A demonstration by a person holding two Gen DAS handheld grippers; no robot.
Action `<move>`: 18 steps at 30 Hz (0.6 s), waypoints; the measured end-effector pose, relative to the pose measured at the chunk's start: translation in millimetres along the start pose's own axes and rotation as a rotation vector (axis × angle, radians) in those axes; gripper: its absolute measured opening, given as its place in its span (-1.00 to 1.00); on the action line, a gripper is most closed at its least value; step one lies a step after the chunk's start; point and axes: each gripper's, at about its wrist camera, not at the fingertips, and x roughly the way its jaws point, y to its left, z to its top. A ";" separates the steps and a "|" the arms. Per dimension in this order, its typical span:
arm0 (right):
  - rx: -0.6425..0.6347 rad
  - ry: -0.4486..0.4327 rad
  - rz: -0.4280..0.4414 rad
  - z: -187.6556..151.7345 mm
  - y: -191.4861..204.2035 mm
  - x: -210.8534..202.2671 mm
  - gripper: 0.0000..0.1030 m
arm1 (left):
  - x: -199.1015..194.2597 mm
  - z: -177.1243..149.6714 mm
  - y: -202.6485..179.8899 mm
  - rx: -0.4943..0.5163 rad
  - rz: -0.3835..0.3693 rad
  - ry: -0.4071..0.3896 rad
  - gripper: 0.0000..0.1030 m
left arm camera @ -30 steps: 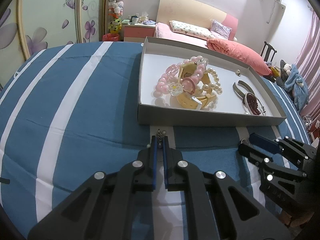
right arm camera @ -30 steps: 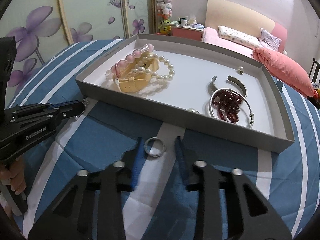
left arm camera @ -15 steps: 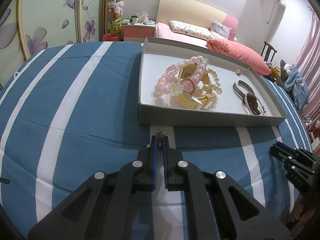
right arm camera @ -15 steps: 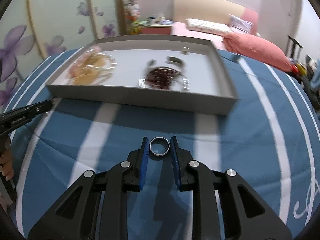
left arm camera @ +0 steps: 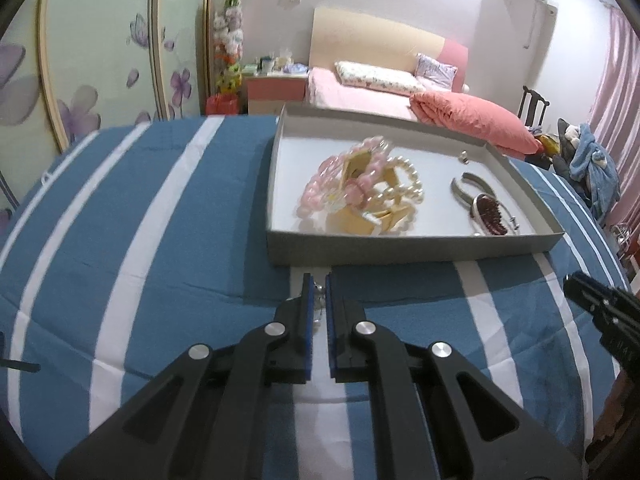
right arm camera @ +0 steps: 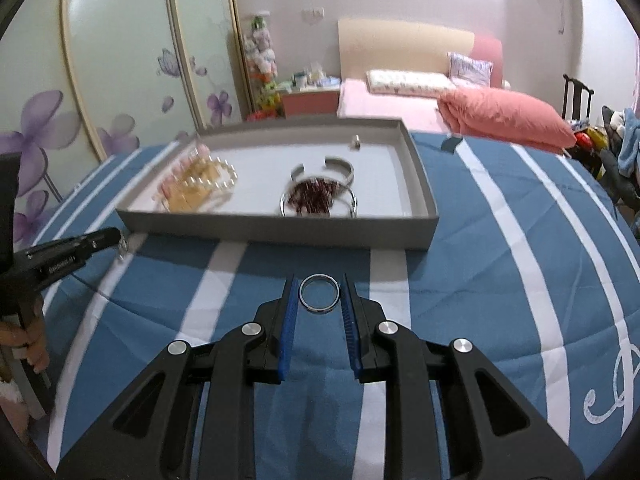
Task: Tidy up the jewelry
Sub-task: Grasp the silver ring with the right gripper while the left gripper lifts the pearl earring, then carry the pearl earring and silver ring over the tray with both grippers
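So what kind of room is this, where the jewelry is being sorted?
Most likely a home bedroom: a bed with pink bedding at the back, sliding wardrobe doors with purple flowers, and a grey tray of jewelry on a blue-and-white striped cloth.

Left gripper (left arm camera: 317, 286) low and level, jaws nearly closed on a small earring (left arm camera: 319, 289), right gripper (right arm camera: 320, 294) level, jaws clamping a silver ring (right arm camera: 320, 294)
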 end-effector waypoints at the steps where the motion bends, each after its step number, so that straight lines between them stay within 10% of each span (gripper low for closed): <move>1: 0.001 -0.016 0.004 0.1 -0.3 -2.7 -0.56 | -2.7 0.2 -2.2 0.004 0.001 -0.008 -0.87; 18: -0.003 -0.259 -0.001 17.3 9.8 -42.5 -0.56 | -53.9 11.9 -35.7 0.098 0.081 -0.218 -0.87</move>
